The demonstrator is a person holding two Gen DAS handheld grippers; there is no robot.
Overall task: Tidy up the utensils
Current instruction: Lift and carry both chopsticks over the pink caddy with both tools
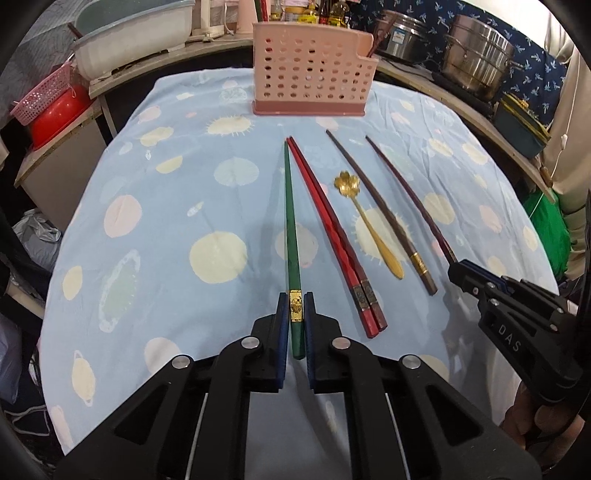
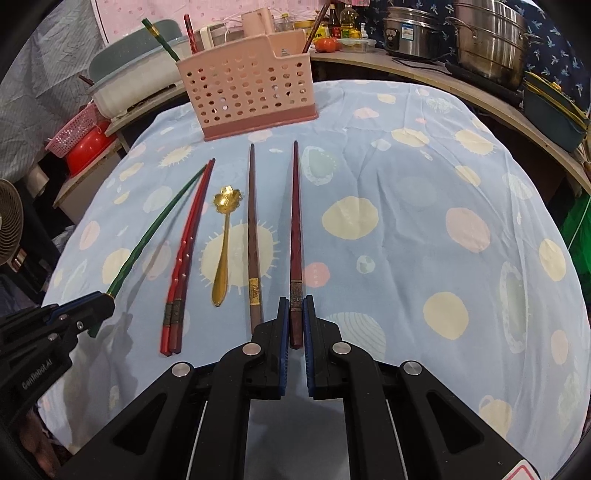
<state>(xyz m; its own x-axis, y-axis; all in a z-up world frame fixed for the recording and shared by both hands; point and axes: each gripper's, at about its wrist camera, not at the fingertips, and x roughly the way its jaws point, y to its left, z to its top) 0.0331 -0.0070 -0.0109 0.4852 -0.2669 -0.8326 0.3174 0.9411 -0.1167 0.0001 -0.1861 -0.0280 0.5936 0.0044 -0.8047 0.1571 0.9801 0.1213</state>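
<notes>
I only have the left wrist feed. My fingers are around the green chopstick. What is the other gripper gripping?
Observer: The right gripper is shut on the dark red chopstick, near its thick end.
Operator: Anything already in the pink holder?
Observer: Yes. In the pink holder, a green chopstick leans out of the left end.
Operator: Anything else there?
Observer: A red chopstick stands beside it, and a brown one on the right.

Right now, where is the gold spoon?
The gold spoon lies on the tablecloth between the red chopstick pair and a brown chopstick, bowl toward the pink holder.
</notes>
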